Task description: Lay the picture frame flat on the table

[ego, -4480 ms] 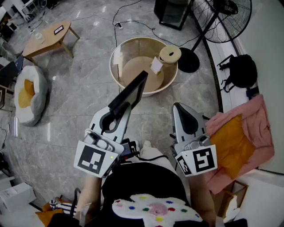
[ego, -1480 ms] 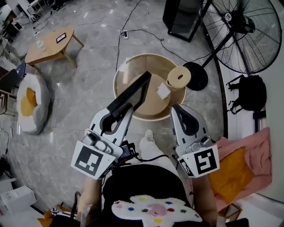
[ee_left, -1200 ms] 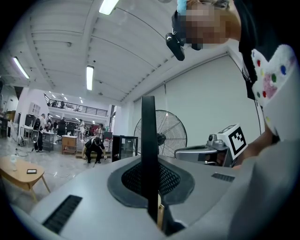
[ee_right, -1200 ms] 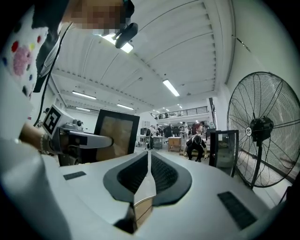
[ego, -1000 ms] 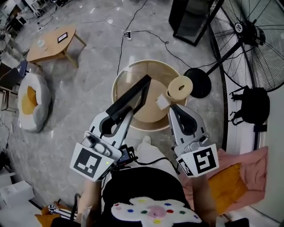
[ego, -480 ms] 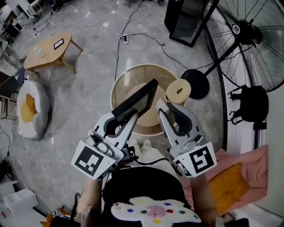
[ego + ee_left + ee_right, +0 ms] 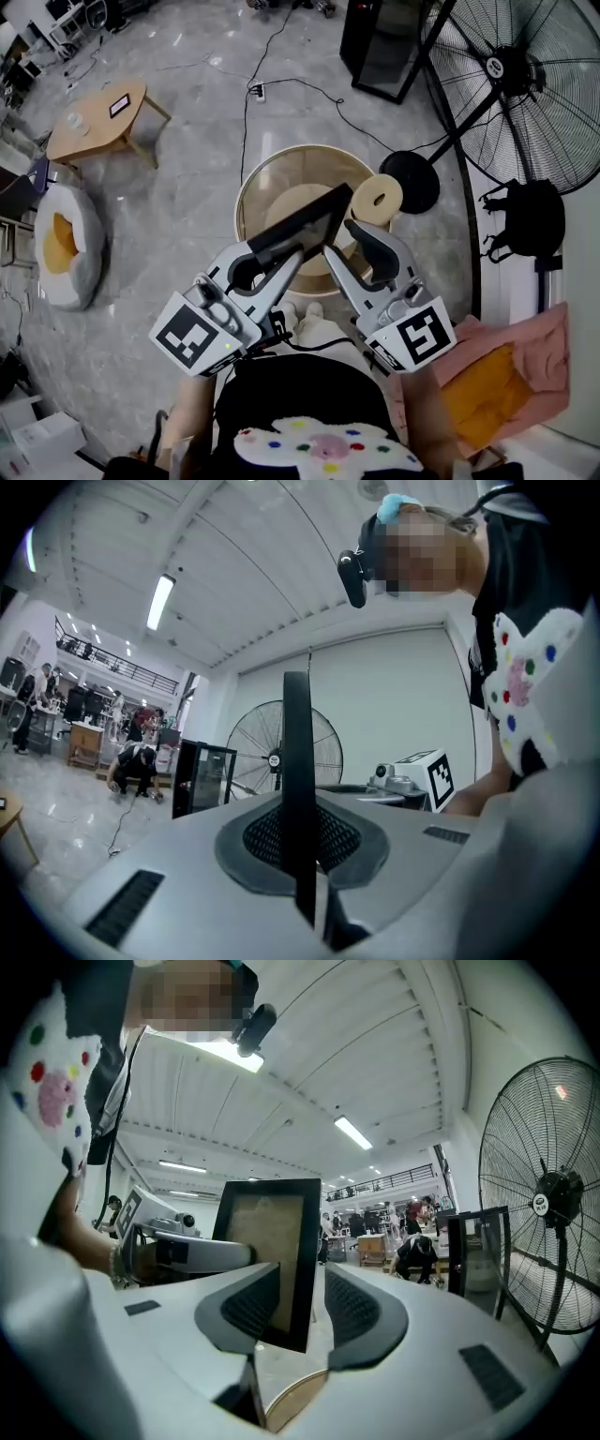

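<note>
Inward over the round table [image 7: 242,187] the right gripper [image 7: 342,246] has come since a second ago, its jaws having just opened wide. Head view: the left gripper [image 7: 281,258] holds the black picture frame [image 7: 309,217] tilted in the air above that table.

Left gripper view: frame edge-on, thin, clamped tight.

Right gripper view: black border, tan panel, lower corner between the spread jaws.

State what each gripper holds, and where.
Left gripper clamps the frame's edge. Right gripper holds nothing: jaws just opened, frame edge between them.
</note>
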A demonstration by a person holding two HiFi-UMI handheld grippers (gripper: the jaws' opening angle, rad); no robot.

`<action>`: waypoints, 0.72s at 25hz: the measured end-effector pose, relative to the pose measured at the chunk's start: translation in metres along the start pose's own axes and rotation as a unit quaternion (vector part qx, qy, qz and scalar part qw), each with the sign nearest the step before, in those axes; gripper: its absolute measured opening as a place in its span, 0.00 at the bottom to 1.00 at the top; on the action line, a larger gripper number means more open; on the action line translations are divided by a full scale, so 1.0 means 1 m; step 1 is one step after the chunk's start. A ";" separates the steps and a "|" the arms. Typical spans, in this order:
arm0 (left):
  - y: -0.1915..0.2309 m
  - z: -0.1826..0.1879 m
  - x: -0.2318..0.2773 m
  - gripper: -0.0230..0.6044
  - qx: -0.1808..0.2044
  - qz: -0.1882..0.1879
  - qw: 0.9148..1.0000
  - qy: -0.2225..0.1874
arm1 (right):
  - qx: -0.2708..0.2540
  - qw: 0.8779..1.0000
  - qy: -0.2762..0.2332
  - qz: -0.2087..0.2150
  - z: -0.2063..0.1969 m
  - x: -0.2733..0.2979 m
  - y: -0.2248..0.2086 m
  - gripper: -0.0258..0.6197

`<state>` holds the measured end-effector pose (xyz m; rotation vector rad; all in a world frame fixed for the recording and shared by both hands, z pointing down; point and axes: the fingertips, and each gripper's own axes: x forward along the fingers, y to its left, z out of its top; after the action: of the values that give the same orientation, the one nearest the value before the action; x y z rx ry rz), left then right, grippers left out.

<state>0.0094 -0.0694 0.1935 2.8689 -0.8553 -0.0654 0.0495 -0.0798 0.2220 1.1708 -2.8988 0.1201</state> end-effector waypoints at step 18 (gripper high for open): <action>0.012 -0.014 -0.003 0.08 -0.014 0.011 1.000 0.023 | 0.049 0.998 -0.002 -0.042 -0.001 0.007 -0.005 0.17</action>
<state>0.0018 -0.0761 0.2092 2.8235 -0.8690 -0.0090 0.0482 -0.0880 0.2239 1.3080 -2.8709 0.2608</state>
